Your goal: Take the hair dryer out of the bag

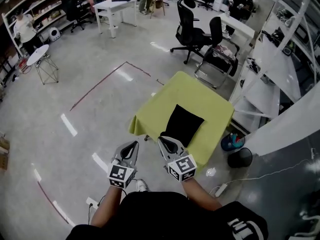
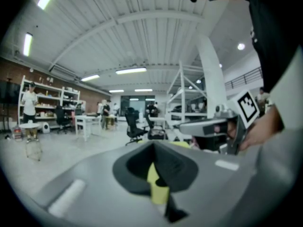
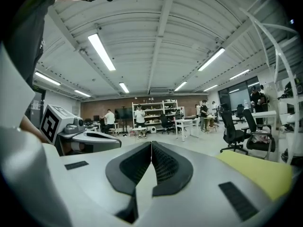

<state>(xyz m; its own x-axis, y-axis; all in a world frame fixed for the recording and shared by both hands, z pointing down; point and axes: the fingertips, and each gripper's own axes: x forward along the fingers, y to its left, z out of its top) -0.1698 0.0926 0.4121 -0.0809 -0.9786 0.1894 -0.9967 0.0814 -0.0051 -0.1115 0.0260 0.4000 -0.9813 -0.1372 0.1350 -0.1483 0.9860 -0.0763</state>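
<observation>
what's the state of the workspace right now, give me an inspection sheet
surface: small table covered with a yellow-green cloth
job's things: black bag lying flat on the cloth; hair dryer not seen
clutter: nothing seen on the table; blue tub and black bin on the floor beside it
grippers: left gripper and right gripper both shut and empty, held by the table's near edge
cables: power strip on the floor with a white cable running right
surroundings: office chairs, white desks, shelving, people in the background
</observation>
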